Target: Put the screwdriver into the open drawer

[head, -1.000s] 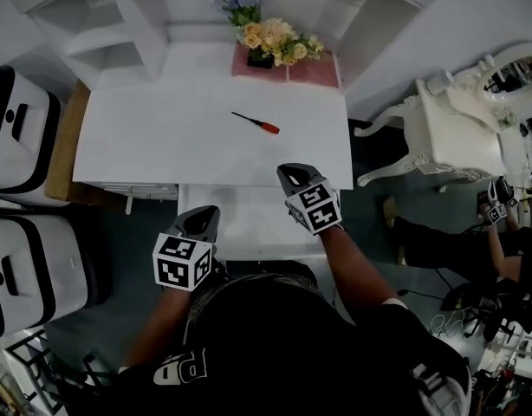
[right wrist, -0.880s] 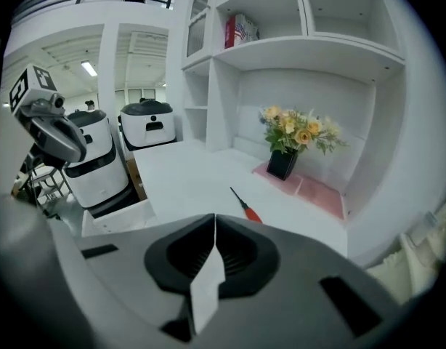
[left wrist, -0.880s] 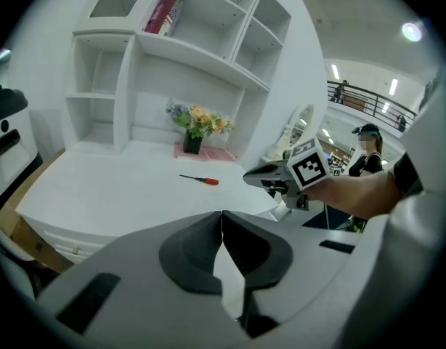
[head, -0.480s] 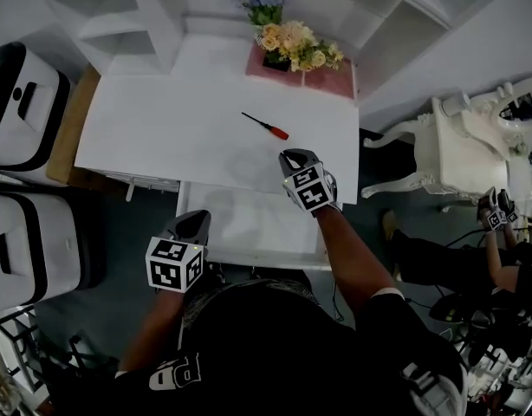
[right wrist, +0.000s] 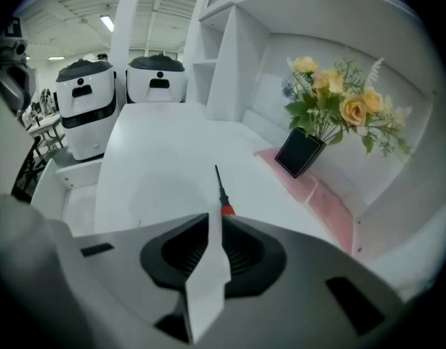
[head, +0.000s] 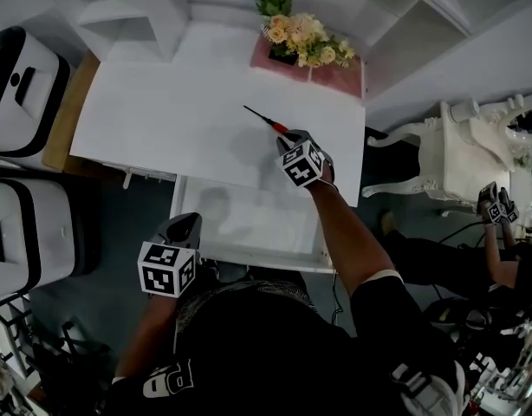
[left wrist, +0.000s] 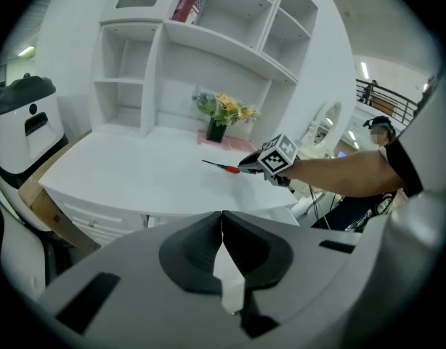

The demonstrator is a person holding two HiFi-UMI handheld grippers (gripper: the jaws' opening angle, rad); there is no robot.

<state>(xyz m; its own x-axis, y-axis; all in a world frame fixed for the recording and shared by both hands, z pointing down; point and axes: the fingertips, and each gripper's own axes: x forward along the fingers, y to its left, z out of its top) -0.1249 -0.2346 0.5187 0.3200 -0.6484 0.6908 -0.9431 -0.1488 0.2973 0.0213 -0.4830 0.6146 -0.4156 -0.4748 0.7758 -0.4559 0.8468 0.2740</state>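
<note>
Left gripper (head: 183,224): jaws together, empty, at the drawer's (head: 249,251) near left corner.
Screwdriver (head: 262,119): on the desktop (head: 162,120) beyond the drawer's far edge, red handle toward the drawer, shaft pointing away.
Right gripper (head: 288,137): the nearer one; jaws opening, gap narrow and empty, handle just ahead of the tips.

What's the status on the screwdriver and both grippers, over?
Right gripper jaws opening at screwdriver handle, no grip yet. Left gripper shut, empty, near open drawer. Screwdriver flat on desk, path unobstructed.
</note>
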